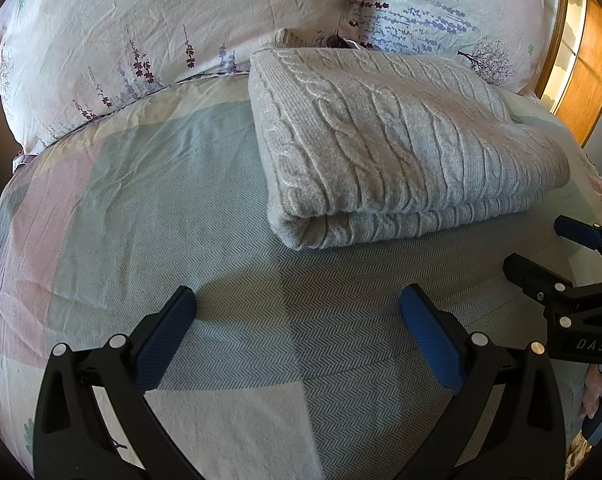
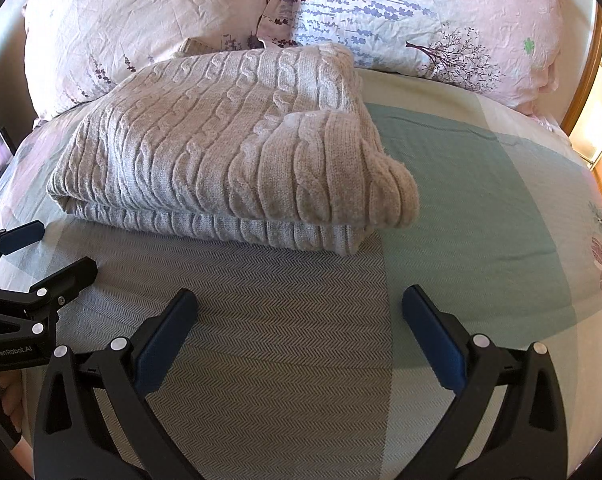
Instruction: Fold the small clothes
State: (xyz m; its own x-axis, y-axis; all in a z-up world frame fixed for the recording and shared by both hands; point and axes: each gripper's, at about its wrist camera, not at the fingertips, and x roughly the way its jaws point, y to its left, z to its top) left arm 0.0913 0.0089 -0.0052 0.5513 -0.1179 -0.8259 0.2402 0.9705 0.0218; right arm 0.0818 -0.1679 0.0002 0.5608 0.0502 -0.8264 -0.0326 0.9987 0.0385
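A beige cable-knit sweater [image 1: 397,136] lies folded in a thick rectangle on the bed, its folded edge toward me. It also shows in the right wrist view [image 2: 229,148], with a rolled corner at its right. My left gripper [image 1: 297,300] is open and empty, a short way in front of the sweater, above the bedspread. My right gripper [image 2: 299,300] is open and empty, also in front of the sweater. The right gripper shows at the right edge of the left wrist view [image 1: 541,248], and the left gripper at the left edge of the right wrist view [image 2: 53,248].
The bedspread [image 1: 141,200] has grey-green, pink and herringbone patches. Two floral pillows [image 1: 141,20] [image 2: 441,20] lie behind the sweater. A wooden headboard or cabinet [image 1: 593,72] stands at the far right.
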